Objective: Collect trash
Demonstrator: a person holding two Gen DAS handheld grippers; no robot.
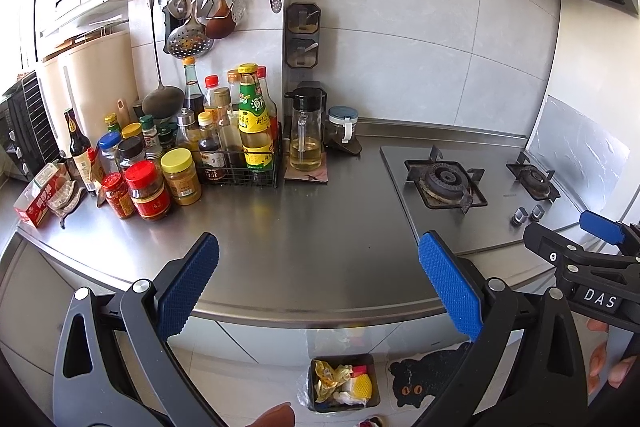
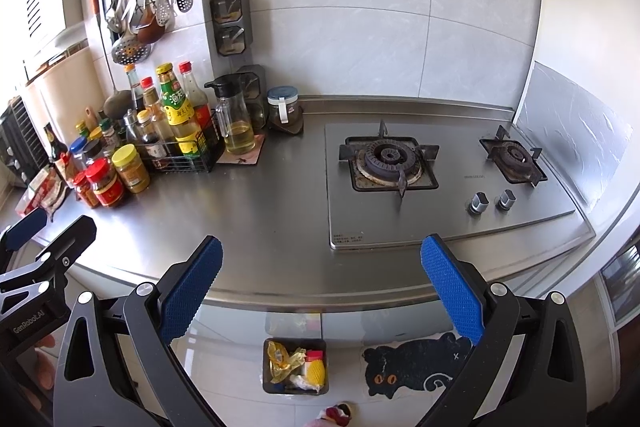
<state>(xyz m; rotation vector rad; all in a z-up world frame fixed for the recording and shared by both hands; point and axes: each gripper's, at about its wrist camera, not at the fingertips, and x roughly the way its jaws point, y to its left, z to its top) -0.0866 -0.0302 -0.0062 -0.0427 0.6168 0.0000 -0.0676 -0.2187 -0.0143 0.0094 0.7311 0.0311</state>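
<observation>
Both grippers hang over the front edge of the steel counter (image 2: 256, 227) with jaws spread wide and nothing between them — the left gripper (image 1: 318, 283) and the right gripper (image 2: 322, 285). The trash bin (image 2: 269, 355) sits on the floor below the counter edge, at six o'clock in both wrist views, filled with yellow wrappers (image 2: 286, 359) and other scraps. A gas hob (image 2: 440, 179) lies at three o'clock, and sauce bottles and jars (image 2: 132, 147) crowd at nine — beside them a glass oil jug (image 2: 238, 123).
</observation>
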